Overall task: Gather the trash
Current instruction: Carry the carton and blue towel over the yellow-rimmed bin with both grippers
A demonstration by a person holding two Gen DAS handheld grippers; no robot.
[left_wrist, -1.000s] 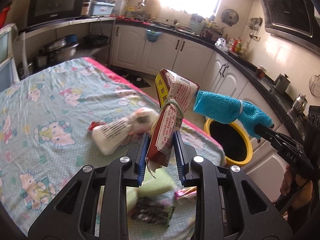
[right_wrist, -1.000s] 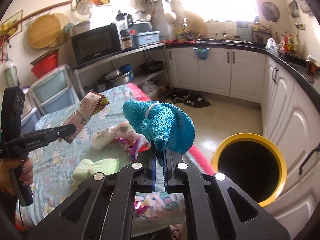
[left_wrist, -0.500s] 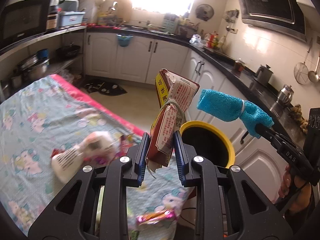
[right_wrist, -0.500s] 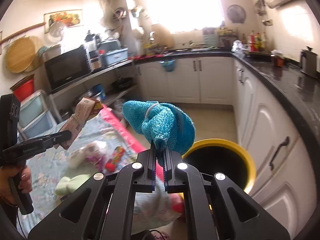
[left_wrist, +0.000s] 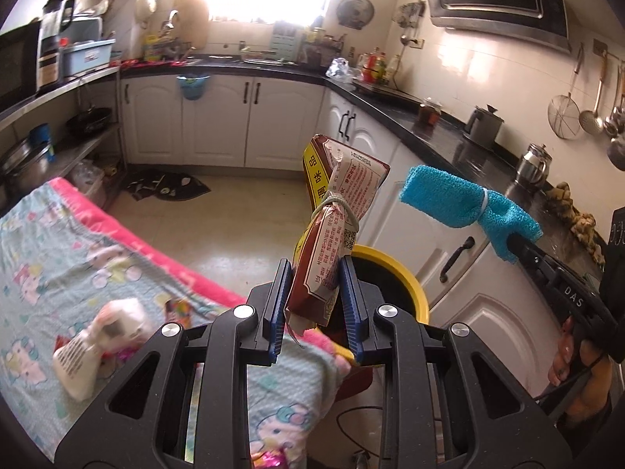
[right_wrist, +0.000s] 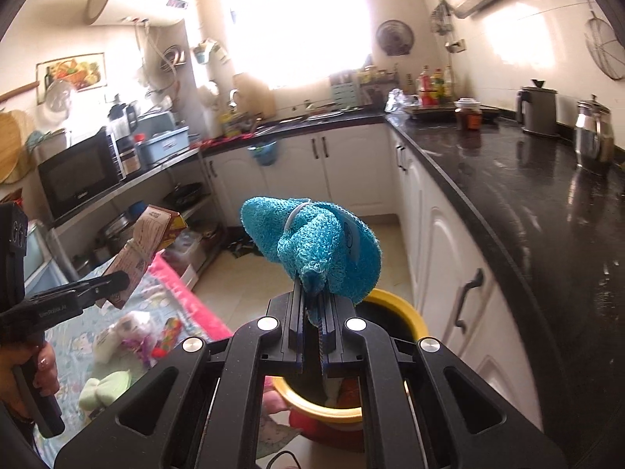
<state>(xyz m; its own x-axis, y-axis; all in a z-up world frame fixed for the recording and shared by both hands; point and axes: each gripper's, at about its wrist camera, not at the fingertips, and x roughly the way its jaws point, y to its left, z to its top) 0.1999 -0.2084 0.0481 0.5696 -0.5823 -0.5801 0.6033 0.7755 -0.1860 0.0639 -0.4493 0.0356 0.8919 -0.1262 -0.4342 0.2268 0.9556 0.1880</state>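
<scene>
Your left gripper [left_wrist: 314, 305] is clamped on the tied brown packet [left_wrist: 336, 226], whose long axis stands upright toward 12 o'clock. Your right gripper [right_wrist: 314, 326] is pinched nearly closed on the blue cloth [right_wrist: 316, 244]. The yellow bin [right_wrist: 394, 312] sits just below the right jaws, so that hand looks nearer to release first.

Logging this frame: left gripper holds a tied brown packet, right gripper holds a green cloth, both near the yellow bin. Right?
One slip: the cloth in the right gripper is blue, not green, as the right wrist view shows. The left gripper does hold the tied brown packet, and both are near the yellow bin.
</scene>
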